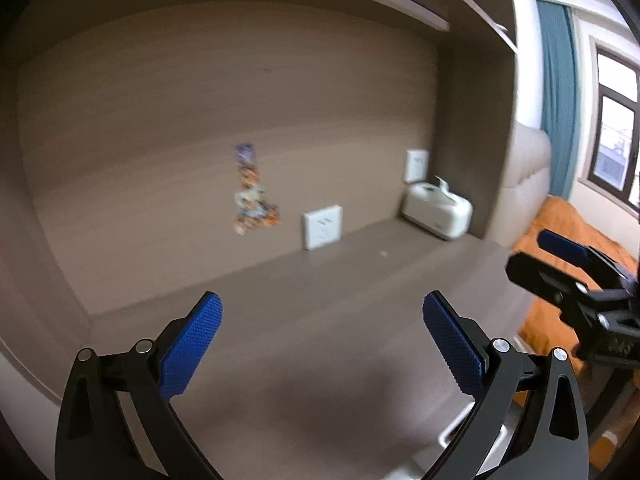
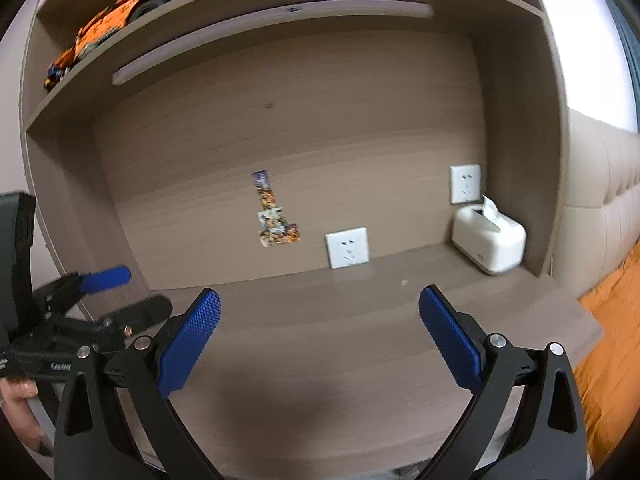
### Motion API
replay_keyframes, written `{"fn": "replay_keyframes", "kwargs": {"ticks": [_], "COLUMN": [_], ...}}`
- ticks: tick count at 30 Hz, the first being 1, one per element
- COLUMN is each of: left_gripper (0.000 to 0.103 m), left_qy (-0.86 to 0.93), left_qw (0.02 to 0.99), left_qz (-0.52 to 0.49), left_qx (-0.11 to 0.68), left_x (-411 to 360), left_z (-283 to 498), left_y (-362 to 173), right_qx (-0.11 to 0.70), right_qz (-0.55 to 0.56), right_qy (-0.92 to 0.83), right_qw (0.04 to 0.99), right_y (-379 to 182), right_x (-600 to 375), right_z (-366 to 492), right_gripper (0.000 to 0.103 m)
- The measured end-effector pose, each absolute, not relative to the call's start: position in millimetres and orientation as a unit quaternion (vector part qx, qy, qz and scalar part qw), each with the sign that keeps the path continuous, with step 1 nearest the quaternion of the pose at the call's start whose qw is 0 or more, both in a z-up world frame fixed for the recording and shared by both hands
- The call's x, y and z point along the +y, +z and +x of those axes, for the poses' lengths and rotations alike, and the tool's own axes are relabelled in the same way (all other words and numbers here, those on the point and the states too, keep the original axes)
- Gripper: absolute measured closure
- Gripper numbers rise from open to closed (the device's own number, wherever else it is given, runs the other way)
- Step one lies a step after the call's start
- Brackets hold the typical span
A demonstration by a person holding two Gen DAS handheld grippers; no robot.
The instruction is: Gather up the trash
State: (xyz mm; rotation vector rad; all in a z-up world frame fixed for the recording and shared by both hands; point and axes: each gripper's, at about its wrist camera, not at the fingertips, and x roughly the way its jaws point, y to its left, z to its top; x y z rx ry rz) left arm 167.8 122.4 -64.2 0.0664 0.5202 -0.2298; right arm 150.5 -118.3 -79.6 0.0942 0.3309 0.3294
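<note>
Above the tabletop (image 2: pixel 320 340), both claws gape empty.
Tiny scrap (image 2: pixel 404 282) lies at twelve o'clock from right claw (image 2: pixel 320 308), nearer than left claw (image 1: pixel 322 312).

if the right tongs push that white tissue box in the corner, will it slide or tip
The white rounded plastic tissue box looks low and wide, so it would probably slide on the smooth brown wood-grain desk rather than tip. It is likely light. The white tissue sticking out of its top looks floppy and would likely pull free if gripped.
</note>
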Motion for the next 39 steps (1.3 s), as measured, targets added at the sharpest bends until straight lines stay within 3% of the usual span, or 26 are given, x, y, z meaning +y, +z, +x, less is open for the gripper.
{"fn": "replay_keyframes", "kwargs": {"ticks": [18,39], "left_gripper": [0.005,0.005], "left_qy": [-0.091,-0.094], "left_qw": [0.960,0.961], "left_qz": [0.042,0.066], "left_qx": [0.263,0.250], "left_x": [186,183], "left_z": [206,220], "left_y": [-64,-65], "right_qx": [0.167,0.182], "right_qz": [0.019,0.015], "right_qy": [0.158,0.139], "right_qw": [0.973,0.973], "right_y": [-68,-67], "right_x": [-63,-65], "right_z": [168,183], "right_gripper": [0.004,0.004]}}
